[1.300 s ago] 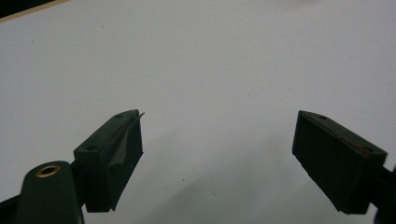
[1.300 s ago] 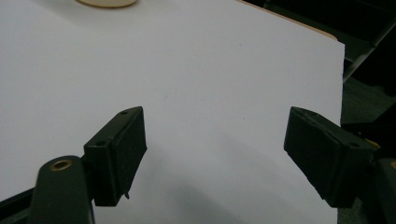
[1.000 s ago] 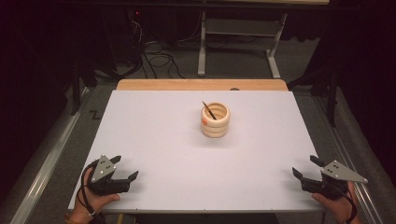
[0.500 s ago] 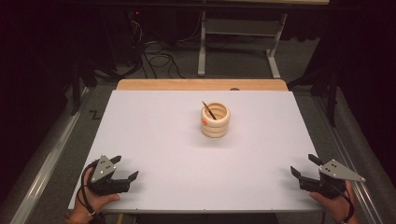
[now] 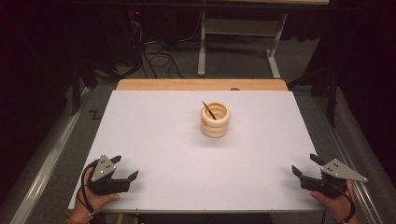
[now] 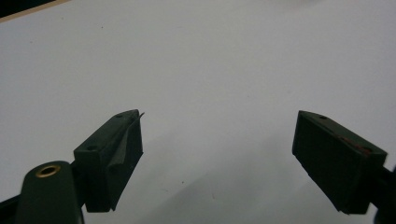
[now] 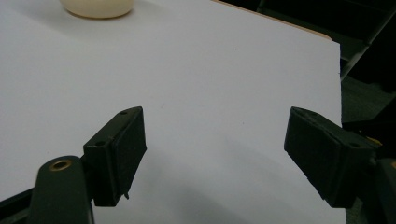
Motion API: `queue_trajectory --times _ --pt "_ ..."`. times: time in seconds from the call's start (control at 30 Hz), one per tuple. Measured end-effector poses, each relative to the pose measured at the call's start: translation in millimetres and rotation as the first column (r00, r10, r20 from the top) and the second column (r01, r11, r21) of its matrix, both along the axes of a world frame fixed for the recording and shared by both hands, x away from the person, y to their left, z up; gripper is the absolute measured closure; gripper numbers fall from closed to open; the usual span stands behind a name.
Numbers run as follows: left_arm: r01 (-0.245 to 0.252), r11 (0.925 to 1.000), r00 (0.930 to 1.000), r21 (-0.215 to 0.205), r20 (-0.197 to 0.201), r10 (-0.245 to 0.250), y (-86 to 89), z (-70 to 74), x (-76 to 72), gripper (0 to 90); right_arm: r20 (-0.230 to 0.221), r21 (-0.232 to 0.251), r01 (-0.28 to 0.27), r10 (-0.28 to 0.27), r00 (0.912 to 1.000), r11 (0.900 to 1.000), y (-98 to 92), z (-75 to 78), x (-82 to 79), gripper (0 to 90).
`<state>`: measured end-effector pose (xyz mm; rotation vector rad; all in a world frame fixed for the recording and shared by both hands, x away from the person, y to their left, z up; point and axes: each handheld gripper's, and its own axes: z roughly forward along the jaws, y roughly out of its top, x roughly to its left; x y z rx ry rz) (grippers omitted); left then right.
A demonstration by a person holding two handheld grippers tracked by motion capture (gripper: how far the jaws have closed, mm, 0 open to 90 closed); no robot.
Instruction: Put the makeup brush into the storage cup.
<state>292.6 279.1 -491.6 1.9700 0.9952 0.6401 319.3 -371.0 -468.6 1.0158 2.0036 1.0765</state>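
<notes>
Left gripper [image 5: 123,169]: near-left corner of table [image 5: 159,140], jaws spread wide, holding nothing; hand [image 5: 93,200] behind it.
Right gripper [image 5: 306,168]: near-right corner, jaws spread wide, nothing betw. them.
Holder [image 5: 215,120]: cream ringed cup, upright, centre of table toward far side, well apart from both grippers.
Stick [image 5: 208,110]: thin dark item, poss. a pen, leaning inside holder.
</notes>
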Motion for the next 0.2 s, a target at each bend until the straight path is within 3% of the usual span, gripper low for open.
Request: queue_trajectory --times 0.2 --pt "0.002 1.0000 1.0000 -0.003 -0.003 -0.002 -0.4 -0.1 0.9 17.1 -0.004 0.009 0.020 -0.020 0.9998 1.000 0.0 0.0 0.3 21.4"
